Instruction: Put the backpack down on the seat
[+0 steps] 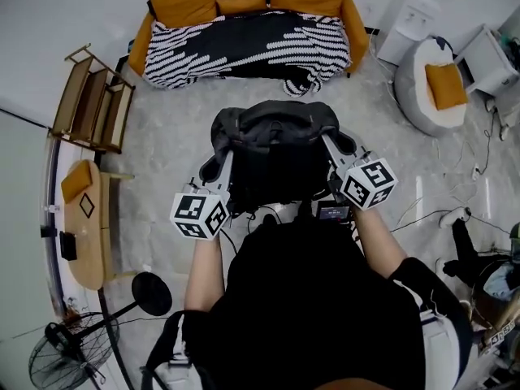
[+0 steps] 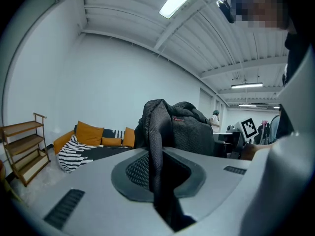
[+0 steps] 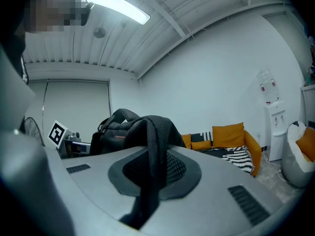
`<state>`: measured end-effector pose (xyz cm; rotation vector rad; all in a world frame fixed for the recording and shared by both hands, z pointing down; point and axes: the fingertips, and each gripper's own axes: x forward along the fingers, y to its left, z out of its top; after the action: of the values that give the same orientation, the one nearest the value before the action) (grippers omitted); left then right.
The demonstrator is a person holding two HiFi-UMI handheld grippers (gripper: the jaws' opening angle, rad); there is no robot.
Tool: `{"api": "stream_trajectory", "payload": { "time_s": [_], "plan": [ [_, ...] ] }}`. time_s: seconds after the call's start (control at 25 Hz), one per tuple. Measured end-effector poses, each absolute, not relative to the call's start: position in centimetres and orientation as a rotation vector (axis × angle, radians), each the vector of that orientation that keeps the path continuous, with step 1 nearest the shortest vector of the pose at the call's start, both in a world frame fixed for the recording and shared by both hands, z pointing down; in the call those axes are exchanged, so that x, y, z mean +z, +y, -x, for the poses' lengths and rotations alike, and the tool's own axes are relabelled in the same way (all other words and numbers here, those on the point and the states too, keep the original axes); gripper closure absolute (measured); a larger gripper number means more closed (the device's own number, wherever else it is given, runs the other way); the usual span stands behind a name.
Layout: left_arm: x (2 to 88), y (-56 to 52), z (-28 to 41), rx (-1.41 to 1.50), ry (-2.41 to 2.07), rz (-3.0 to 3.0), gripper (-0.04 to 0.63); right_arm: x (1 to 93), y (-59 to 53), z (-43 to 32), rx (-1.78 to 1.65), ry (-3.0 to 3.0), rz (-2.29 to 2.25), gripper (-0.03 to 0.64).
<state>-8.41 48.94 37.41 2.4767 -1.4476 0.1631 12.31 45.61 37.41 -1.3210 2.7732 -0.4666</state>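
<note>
A black backpack (image 1: 275, 149) hangs in the air in front of the person, held up by its two shoulder straps. My left gripper (image 1: 218, 162) is shut on the left strap (image 2: 156, 151), which runs between the pads in the left gripper view. On the other side, my right gripper (image 1: 331, 149) is shut on the right strap (image 3: 155, 149). The bag's body (image 2: 189, 132) shows just beyond the jaws in both gripper views. Ahead stands the seat, an orange sofa (image 1: 244, 43) with a black-and-white striped blanket, a short way beyond the bag.
A wooden shelf rack (image 1: 89, 104) stands to the left, with a small wooden table (image 1: 85, 226) nearer. To the right are a round white chair (image 1: 435, 88) with an orange cushion and a water dispenser (image 3: 273, 129). A fan (image 1: 73, 356) and cables lie on the floor.
</note>
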Motion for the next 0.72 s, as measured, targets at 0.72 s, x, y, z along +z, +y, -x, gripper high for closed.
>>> {"api": "stream_trajectory", "payload": {
  "time_s": [0.72],
  "plan": [
    [37.5, 43.5, 3.5, 0.145, -1.532, -2.409, 0.549, 37.3, 39.0, -17.2, -0.514, 2.802, 1.134, 0.569]
  ]
}}
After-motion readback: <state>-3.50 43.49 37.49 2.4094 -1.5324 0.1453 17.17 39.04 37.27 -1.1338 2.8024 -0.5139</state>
